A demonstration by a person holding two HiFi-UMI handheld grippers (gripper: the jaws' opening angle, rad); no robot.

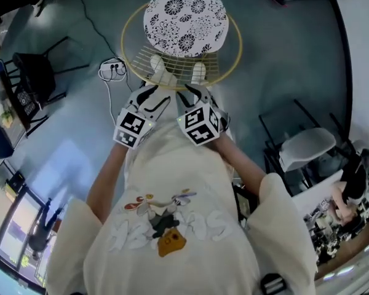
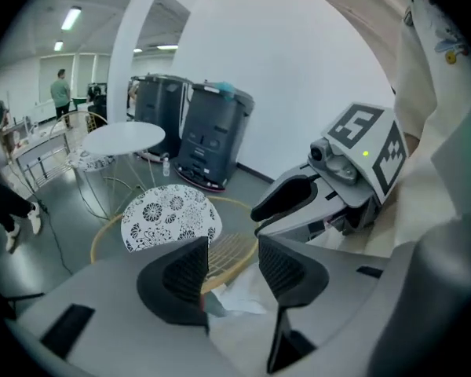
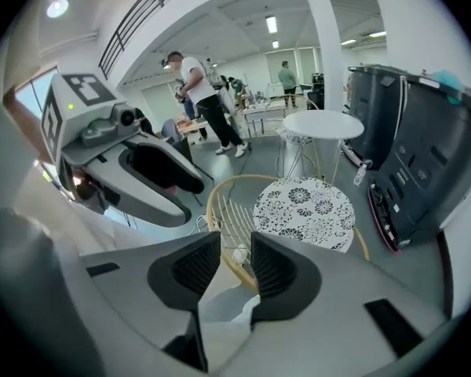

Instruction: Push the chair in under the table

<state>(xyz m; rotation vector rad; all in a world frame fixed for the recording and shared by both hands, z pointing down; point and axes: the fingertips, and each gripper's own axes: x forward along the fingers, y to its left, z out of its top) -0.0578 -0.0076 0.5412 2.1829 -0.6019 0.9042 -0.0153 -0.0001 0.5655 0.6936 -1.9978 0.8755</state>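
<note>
Just behind the chair (image 1: pixel 184 20), head view: the person holds both tools down at its gold wire back, left gripper (image 1: pixel 152 96) and right gripper (image 1: pixel 197 94) side by side, tips near the back's top rail. Touching or not, can't tell from here. The floral seat pad faces up beyond the back; no table in this view. Count: 1 task chair, 2 grippers, 1 power strip (image 1: pixel 114 69) on the floor left of the chair, 1 black chair (image 1: pixel 34 72) further left, 1 grey-seated chair (image 1: pixel 307 147) well to the chair's right. Left gripper view: jaws apart, nothing clamped; the chair's back wires and rim show thru the gap, beyond the pads. The round white table (image 2: pixel 124 138) stands past the chair, well apart from it, w/ a 2nd floral-pad chair (image 2: pixel 82 162) beside it; 2 dark units (image 2: pixel 212 136) also stand past the chair. Right gripper view: jaws likewise apart and empty, wire back seen between them, same 1 table beyond the seat. Judged step: reach for the back, push not begun, since the chair sits clear of the table. Next move prob. needs both jaws set on the top rail, or closed on it, then an even shove twd the table, both sides equal so the chair doesn't swing.
</note>
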